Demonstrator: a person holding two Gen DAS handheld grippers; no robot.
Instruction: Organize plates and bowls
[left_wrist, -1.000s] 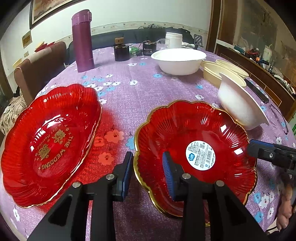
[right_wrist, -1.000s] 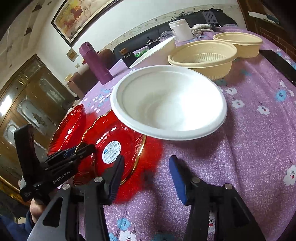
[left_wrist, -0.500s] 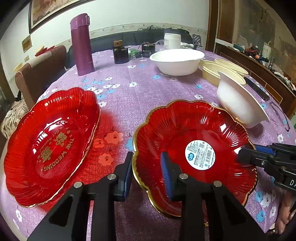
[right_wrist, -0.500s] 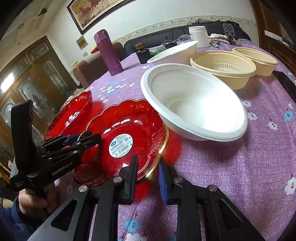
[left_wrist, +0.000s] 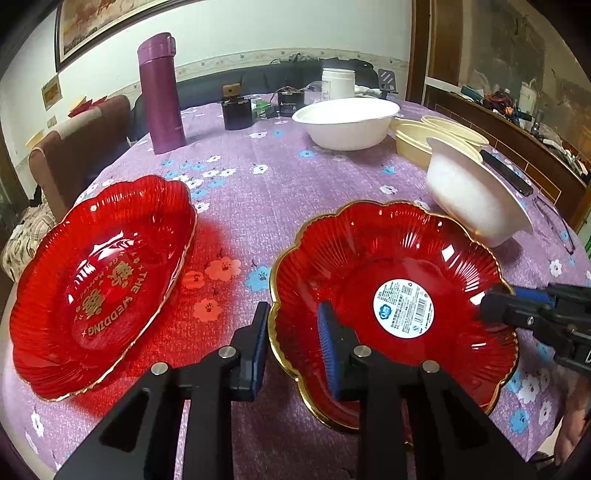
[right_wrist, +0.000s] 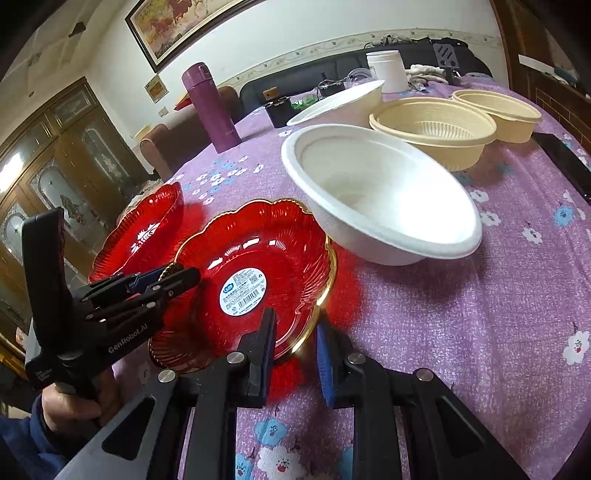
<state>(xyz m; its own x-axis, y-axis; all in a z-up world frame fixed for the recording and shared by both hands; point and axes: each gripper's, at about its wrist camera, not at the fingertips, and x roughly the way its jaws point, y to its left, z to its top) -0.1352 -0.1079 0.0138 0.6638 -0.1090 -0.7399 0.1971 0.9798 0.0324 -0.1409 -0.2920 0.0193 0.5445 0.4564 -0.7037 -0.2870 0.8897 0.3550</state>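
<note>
A red gold-rimmed plate with a white sticker (left_wrist: 399, 280) (right_wrist: 258, 266) lies on the purple tablecloth. My left gripper (left_wrist: 291, 343) straddles its left rim, one finger outside, one inside, jaws closed on the rim. My right gripper (right_wrist: 295, 347) grips the opposite rim the same way; it shows in the left wrist view (left_wrist: 517, 314). A second red plate with gold "THE WEDDING" lettering (left_wrist: 99, 280) (right_wrist: 144, 229) lies to the left. A white bowl (left_wrist: 476, 195) (right_wrist: 380, 192) leans tilted against the sticker plate's far edge.
Another white bowl (left_wrist: 347, 122) (right_wrist: 343, 105) and two beige bowls (right_wrist: 432, 129) (right_wrist: 498, 114) stand farther back. A purple flask (left_wrist: 160, 92), a white jar (left_wrist: 338, 83), dark small containers (left_wrist: 236, 110) and a black remote (right_wrist: 565, 162) are also on the table.
Both grippers have narrowed onto the sticker plate's rims: the right swung from beside the white bowl to the plate's edge and closed. The left closed slightly on its rim.
</note>
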